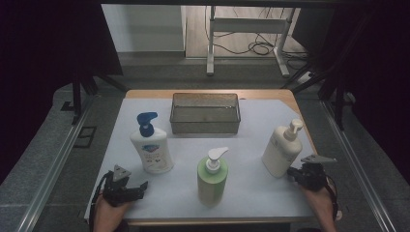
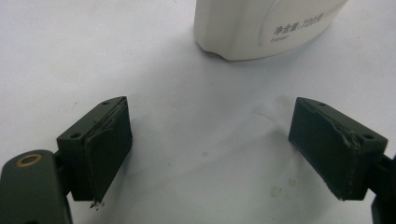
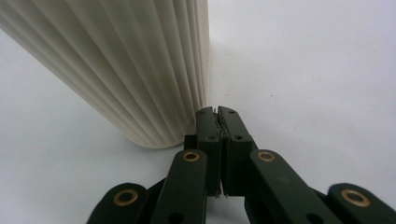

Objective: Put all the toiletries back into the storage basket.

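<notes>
Cream ribbed bottle [image 1: 282, 151] stands at four o'clock on the table [image 1: 251, 121] in the high view, our right tool [image 1: 294, 174] just beside its base; our left tool [image 1: 140, 187] rests at seven o'clock, near the blue-pump bottle [image 1: 152, 145]. A green bottle [image 1: 212, 178] is at six, a mesh basket [image 1: 205, 114] at twelve.

Left gripper view: our jaws stand wide apart, nothing between, the white bottle's base at one o'clock.

Right gripper view: our jaws are pressed together, empty, tips beside the ribbed wall at eleven o'clock.
</notes>
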{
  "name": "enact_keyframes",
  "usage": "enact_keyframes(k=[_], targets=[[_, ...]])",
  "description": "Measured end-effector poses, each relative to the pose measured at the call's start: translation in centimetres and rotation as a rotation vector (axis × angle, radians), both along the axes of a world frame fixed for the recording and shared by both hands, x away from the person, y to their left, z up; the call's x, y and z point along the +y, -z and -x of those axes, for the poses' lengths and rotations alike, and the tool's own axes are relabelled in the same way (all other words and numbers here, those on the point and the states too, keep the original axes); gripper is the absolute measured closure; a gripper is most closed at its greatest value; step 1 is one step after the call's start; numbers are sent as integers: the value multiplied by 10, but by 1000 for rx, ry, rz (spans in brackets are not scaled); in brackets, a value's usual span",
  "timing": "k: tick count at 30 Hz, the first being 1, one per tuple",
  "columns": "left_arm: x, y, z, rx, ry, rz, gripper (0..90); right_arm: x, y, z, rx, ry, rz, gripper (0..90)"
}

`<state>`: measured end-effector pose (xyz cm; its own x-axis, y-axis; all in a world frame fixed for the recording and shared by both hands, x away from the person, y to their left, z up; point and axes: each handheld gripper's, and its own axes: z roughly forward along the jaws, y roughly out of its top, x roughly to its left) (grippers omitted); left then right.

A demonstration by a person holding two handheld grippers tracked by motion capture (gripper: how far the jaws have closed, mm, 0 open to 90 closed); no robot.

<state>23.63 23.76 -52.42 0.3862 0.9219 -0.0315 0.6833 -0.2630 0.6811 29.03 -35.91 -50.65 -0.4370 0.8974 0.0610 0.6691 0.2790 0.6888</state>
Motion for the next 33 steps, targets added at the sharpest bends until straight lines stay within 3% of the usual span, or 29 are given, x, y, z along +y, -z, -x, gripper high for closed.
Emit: enact_keyframes(k=[6, 15, 23, 33], targets=[[0, 0, 0, -1, -1, 0, 130, -2, 0, 1, 6, 0, -18, 858], [0, 0, 0, -2, -1, 1, 130, -7, -8, 17, -31, 8, -39, 797], [0, 0, 0, -3, -1, 1, 130, 2, -19, 29, -61, -21, -22, 652], [0, 0, 0, -4, -1, 1, 130, 8, -35, 33, -84, -46, -51, 449]])
